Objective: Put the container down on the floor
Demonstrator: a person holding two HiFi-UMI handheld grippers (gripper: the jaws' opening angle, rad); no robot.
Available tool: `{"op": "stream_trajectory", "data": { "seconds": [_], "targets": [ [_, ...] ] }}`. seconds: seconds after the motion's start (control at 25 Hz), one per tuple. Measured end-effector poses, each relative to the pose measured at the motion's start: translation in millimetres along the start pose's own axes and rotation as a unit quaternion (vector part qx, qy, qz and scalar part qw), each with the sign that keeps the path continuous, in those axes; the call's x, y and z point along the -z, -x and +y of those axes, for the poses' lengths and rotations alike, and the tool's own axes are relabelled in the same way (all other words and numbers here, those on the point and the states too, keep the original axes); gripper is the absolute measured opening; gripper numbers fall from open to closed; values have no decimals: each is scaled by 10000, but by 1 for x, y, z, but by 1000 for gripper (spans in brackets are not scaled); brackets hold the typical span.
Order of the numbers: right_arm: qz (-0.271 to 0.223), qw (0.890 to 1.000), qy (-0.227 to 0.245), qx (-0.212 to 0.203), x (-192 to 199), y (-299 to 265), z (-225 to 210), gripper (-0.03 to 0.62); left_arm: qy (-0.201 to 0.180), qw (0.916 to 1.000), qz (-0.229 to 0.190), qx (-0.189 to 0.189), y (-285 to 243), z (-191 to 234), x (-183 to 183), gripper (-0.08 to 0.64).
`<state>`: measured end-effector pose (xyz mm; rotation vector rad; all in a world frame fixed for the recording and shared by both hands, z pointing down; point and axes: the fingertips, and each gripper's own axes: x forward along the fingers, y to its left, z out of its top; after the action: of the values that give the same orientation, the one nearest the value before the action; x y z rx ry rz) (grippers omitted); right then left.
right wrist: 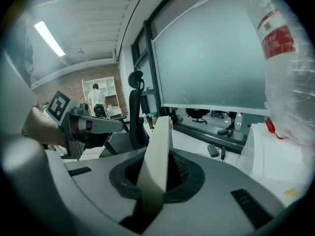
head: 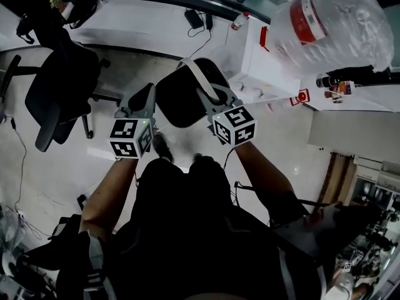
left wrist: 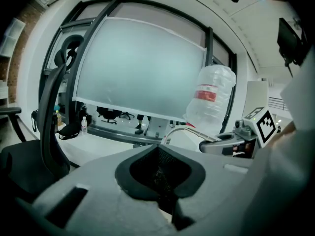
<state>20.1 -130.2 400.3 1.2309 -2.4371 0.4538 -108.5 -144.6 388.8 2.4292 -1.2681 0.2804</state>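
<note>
The container [head: 178, 102] is a dark round bin with a white band [head: 201, 80] across its top, held above the pale floor [head: 56, 167] in front of my legs. My right gripper [head: 215, 95] is shut on that white band [right wrist: 160, 151], which stands up between its pads in the right gripper view. My left gripper [head: 149, 95] sits against the bin's left edge. Its jaws [left wrist: 165, 191] look shut, with only a thin pale sliver low in the seam. Whether it grips the bin I cannot tell.
A black office chair [head: 56, 86] stands at the left. A white desk [head: 150, 24] runs along the back. A large clear water bottle [head: 331, 24] rests on a white cabinet [head: 269, 61] at the right. My shoes [head: 162, 147] are just below the bin.
</note>
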Motion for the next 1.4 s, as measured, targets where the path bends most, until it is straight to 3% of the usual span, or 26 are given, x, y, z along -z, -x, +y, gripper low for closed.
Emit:
{"op": "stream_trajectory", "data": {
  "seconds": [0.36, 0.6, 0.92, 1.16, 1.4],
  "targets": [
    [310, 9995, -77, -82, 64, -70, -37, 35, -18, 9988, 485, 17, -60, 29, 67, 6],
    [491, 9983, 30, -321, 101, -109, -62, 35, 582, 9961, 587, -297, -101, 42, 109, 6],
    [763, 9956, 210, -510, 152, -155, -80, 35, 734, 9922, 774, -653, -143, 67, 163, 6],
    [895, 9951, 128, -412, 195, -192, -96, 35, 934, 9900, 875, -589, -161, 81, 205, 6],
    [1135, 9926, 112, -425, 238, -230, -100, 35, 1264, 9837, 1033, -758, -177, 107, 250, 6]
  ]
}}
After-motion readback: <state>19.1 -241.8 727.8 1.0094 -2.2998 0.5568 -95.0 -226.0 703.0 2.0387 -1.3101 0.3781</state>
